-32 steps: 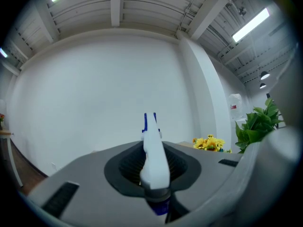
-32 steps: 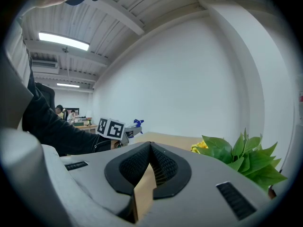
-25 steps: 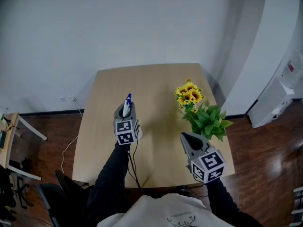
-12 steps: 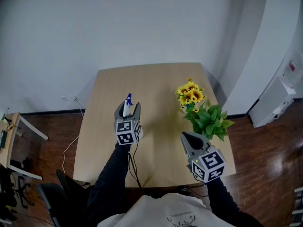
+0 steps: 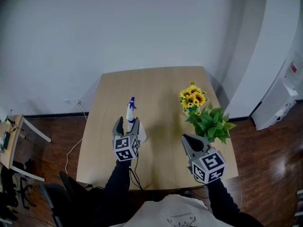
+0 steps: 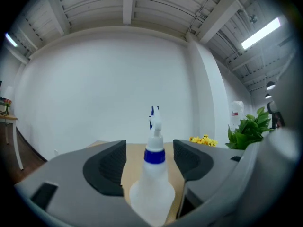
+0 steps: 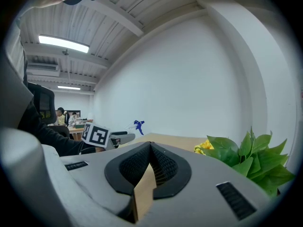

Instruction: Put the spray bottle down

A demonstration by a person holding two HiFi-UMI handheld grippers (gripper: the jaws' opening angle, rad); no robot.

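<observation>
A white spray bottle (image 5: 130, 113) with a blue collar and blue nozzle stands upright on the wooden table (image 5: 156, 84), left of the middle. My left gripper (image 5: 127, 123) sits just behind it, toward me. Its jaws are opening, and the bottle (image 6: 152, 183) stands between the pads (image 6: 110, 167) with a gap on each side. My right gripper (image 5: 189, 141) hovers over the table's near right part, shut with nothing in it. In the right gripper view its jaws (image 7: 150, 148) meet at the tip, and the bottle's nozzle (image 7: 138, 125) shows far to the left.
A bunch of yellow sunflowers (image 5: 191, 96) and a leafy green plant (image 5: 209, 122) stand at the table's right side, just beyond the right gripper. A cable (image 5: 75, 143) hangs off the left edge to the wood floor. A white wall lies behind the table.
The left jaws have spread apart off the bottle and the gripper has drawn back toward me. The bottle stays standing on the table. The right gripper has kept still.
</observation>
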